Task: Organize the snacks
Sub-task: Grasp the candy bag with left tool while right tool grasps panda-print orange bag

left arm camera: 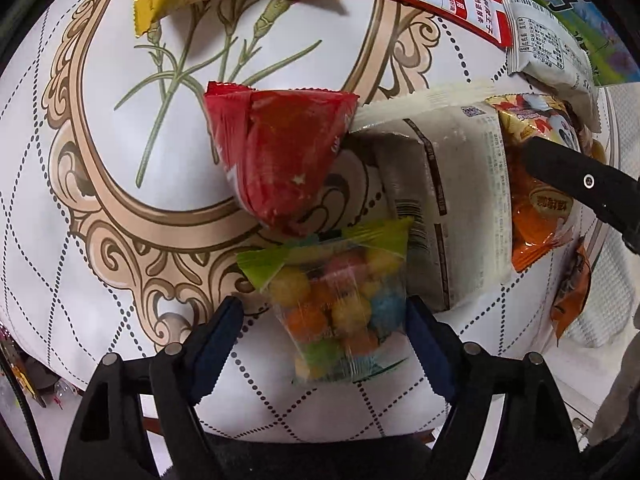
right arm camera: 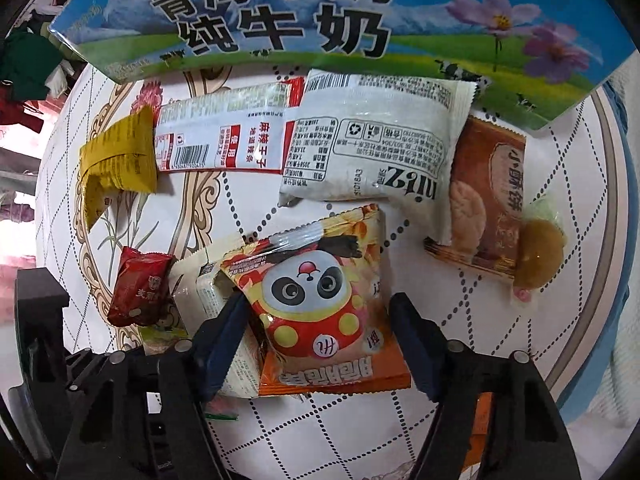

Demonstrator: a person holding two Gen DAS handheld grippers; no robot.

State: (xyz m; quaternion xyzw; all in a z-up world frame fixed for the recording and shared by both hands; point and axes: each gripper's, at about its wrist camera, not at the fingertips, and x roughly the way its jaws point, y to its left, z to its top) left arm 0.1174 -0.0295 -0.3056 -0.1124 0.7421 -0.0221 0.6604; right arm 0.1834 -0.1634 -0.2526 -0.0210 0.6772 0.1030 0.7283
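Note:
My left gripper [left arm camera: 324,320] is open, its fingers on either side of a clear bag of coloured puffed balls [left arm camera: 340,304] with a green top. A red snack packet [left arm camera: 280,160] lies just beyond it. My right gripper [right arm camera: 316,320] is open around an orange panda snack bag [right arm camera: 320,304], which lies partly on a pale packet [right arm camera: 200,284]. The right gripper's black finger [left arm camera: 580,180] shows in the left wrist view over the panda bag [left arm camera: 532,184]. The red packet also shows in the right wrist view [right arm camera: 138,292].
A blue and green milk carton [right arm camera: 320,20] stands at the back. In front of it lie a yellow packet [right arm camera: 116,160], a red-and-white striped packet [right arm camera: 224,136], a white packet [right arm camera: 380,140], a brown biscuit packet [right arm camera: 488,196] and a jelly cup [right arm camera: 540,252]. The patterned tablecloth [left arm camera: 100,200] covers the table.

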